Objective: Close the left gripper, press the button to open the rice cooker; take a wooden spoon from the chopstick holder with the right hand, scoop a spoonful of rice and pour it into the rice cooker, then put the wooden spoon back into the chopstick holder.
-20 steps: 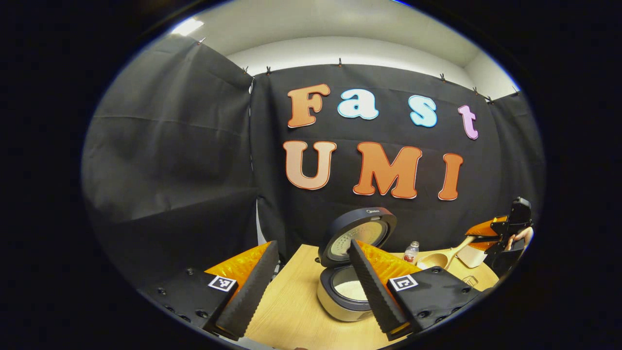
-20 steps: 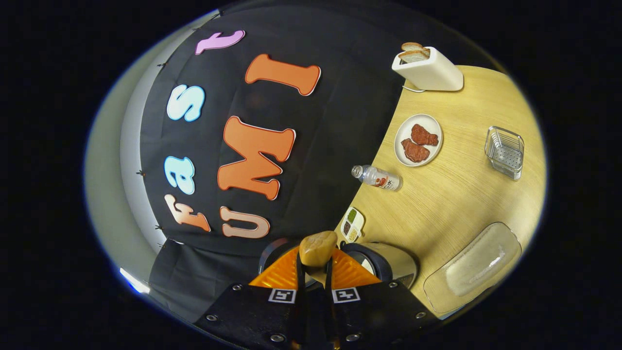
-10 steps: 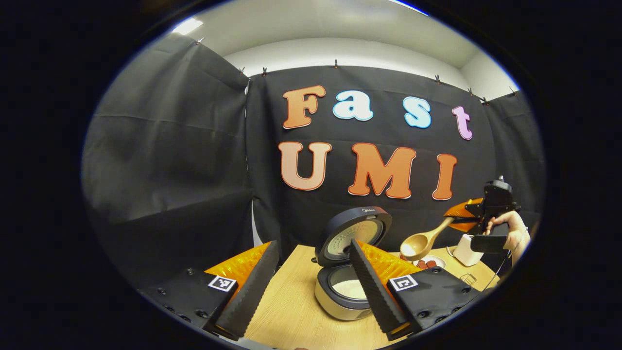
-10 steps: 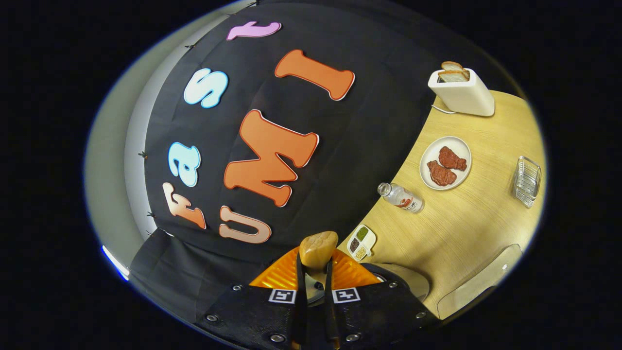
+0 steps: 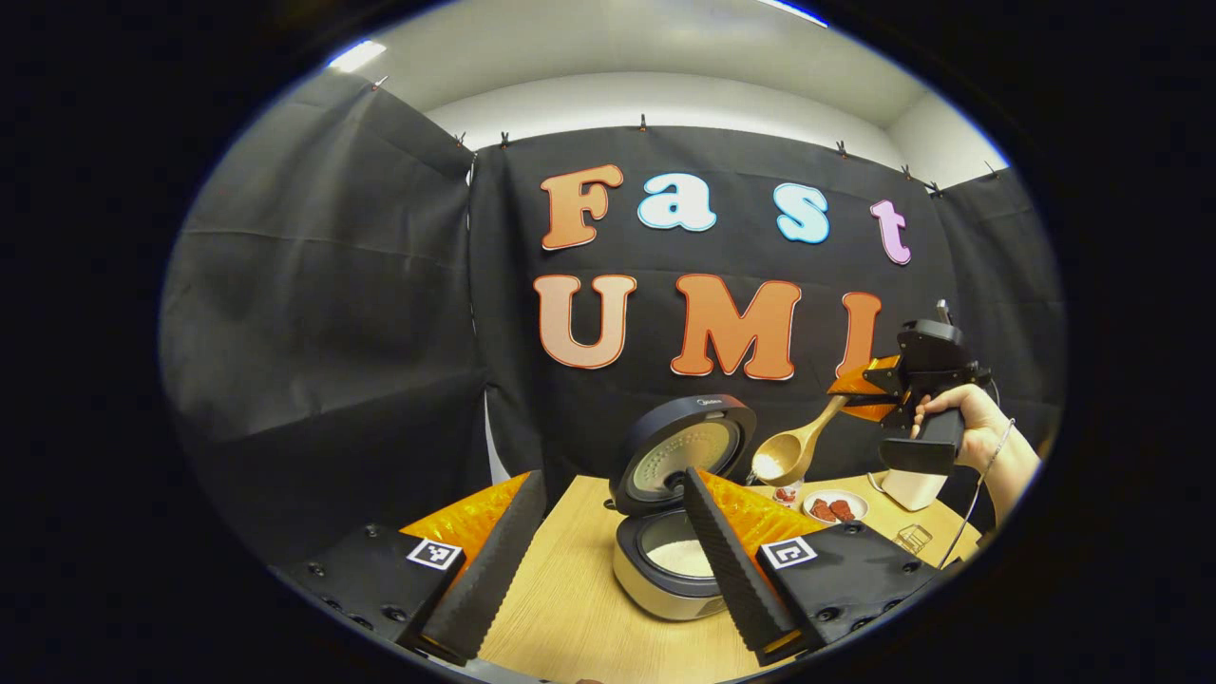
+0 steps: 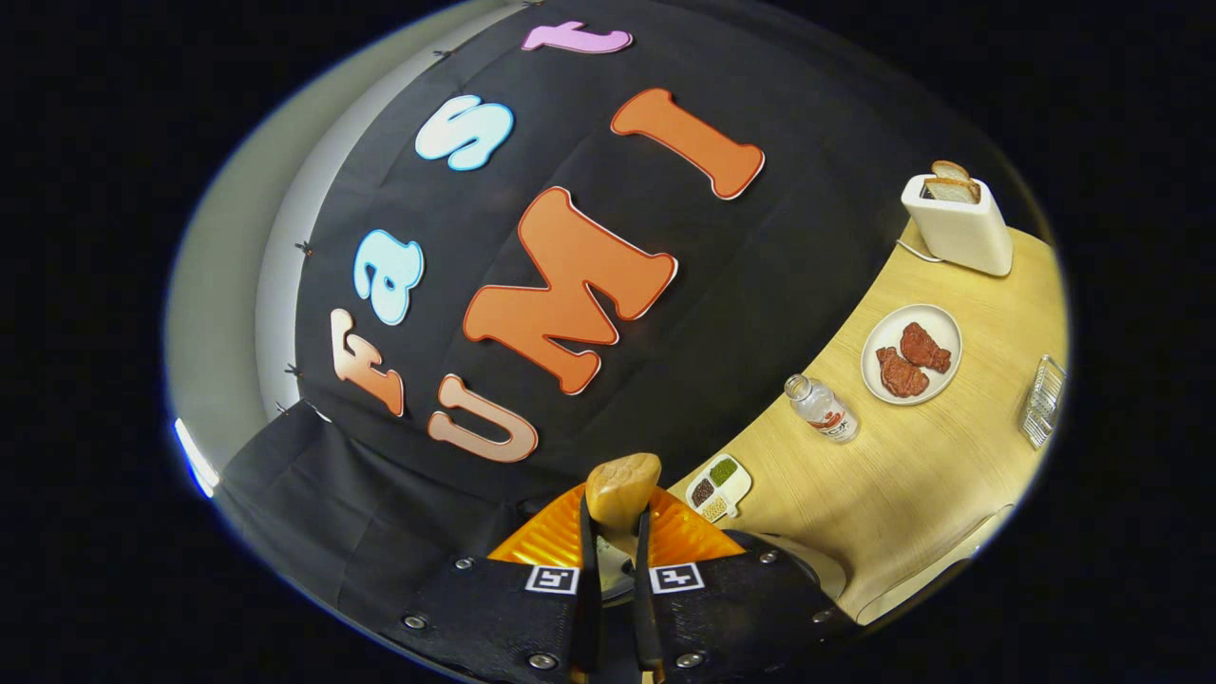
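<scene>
Left gripper (image 5: 608,560) spread wide, holding nothing, near table's front edge. Rice cooker (image 5: 670,560) open mid-table, rice inside. Right gripper (image 5: 848,399) clamps wooden spoon (image 5: 793,451) above; best tip slowly, bowl over pot.

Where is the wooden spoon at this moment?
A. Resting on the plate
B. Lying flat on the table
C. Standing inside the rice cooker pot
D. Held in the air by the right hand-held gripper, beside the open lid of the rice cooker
D: in the left gripper view the right hand-held gripper holds the wooden spoon up in the air, bowl beside the raised lid of the rice cooker.
</scene>
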The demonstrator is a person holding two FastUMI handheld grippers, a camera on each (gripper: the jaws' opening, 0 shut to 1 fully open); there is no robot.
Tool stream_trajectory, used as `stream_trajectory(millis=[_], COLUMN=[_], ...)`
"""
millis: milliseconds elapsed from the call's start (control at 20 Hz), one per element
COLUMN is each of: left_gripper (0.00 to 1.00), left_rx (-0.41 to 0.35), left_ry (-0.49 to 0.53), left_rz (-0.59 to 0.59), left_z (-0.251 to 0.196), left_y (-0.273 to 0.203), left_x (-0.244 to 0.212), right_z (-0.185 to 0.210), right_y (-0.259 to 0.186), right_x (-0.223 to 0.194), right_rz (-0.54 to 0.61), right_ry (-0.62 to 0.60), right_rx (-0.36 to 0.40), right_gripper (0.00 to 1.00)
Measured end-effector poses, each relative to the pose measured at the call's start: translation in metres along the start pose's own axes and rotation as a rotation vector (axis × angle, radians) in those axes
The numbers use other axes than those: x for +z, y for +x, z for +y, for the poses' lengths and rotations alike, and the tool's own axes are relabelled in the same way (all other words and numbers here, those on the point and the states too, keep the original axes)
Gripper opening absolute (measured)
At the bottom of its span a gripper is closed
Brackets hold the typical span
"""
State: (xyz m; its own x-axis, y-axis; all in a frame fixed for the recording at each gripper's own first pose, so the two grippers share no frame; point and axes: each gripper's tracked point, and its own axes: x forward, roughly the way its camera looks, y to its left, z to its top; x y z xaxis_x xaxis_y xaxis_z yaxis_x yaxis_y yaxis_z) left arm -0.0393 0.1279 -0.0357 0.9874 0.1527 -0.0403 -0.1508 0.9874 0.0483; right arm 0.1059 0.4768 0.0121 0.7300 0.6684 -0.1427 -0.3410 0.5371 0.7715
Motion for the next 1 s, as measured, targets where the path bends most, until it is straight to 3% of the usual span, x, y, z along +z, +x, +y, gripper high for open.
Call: stream_trajectory(millis=[1000], left_gripper=[1.0], left_rx=[0.021], left_ry=[-0.013], left_rz=[-0.005], left_z=[0.012], left_y=[-0.006], left_x=[-0.002], right_z=[0.029], right_y=[0.007], right_x=[-0.013], right_rz=[-0.043], right_ry=[-0.232], right_rx=[0.051], right_gripper=[0.13])
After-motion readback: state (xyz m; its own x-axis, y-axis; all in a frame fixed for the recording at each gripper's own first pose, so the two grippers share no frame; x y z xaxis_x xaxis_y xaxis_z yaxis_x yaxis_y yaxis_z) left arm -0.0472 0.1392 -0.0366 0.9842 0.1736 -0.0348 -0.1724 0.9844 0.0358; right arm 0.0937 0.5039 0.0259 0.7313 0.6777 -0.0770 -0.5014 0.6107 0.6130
